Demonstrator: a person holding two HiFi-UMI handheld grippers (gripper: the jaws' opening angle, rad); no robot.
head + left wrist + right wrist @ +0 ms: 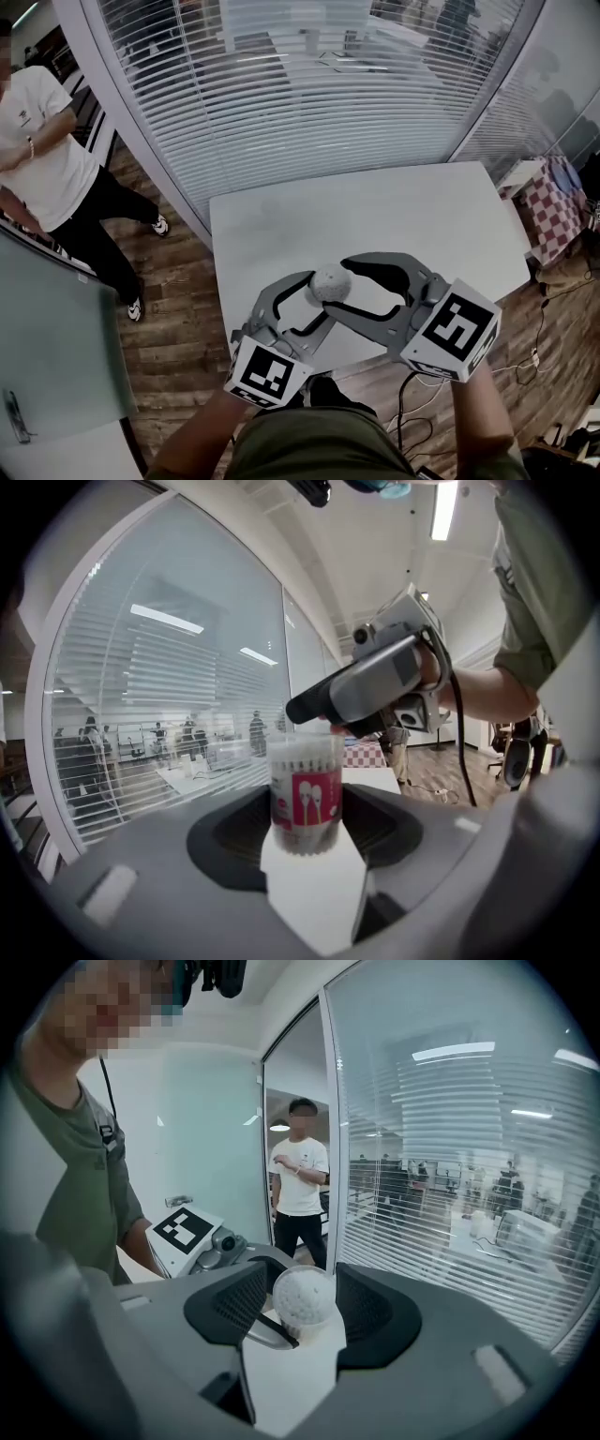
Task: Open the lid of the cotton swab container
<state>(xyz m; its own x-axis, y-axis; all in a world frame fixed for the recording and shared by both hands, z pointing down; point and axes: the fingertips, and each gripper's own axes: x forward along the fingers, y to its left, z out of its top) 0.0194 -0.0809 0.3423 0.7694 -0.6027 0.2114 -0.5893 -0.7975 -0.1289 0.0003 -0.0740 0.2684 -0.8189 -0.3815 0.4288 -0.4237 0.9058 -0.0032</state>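
Note:
The cotton swab container (306, 794) is a clear round tub with a red label. It stands upright between the pads of my left gripper (306, 810), which is shut on its lower body. In the head view its round top (330, 283) shows above the near edge of the white table (375, 216). My right gripper (343, 287) reaches in from the right around the top. In the right gripper view the swab heads (303, 1297) show end-on between the open jaws of the right gripper (303, 1309), whose pads stand slightly off the rim. Whether the lid is on I cannot tell.
A window wall with blinds (309, 84) curves behind the table. A person in a white shirt (42, 150) stands on the wooden floor at the left. A checked cloth (555, 211) and cables (539, 352) lie at the right.

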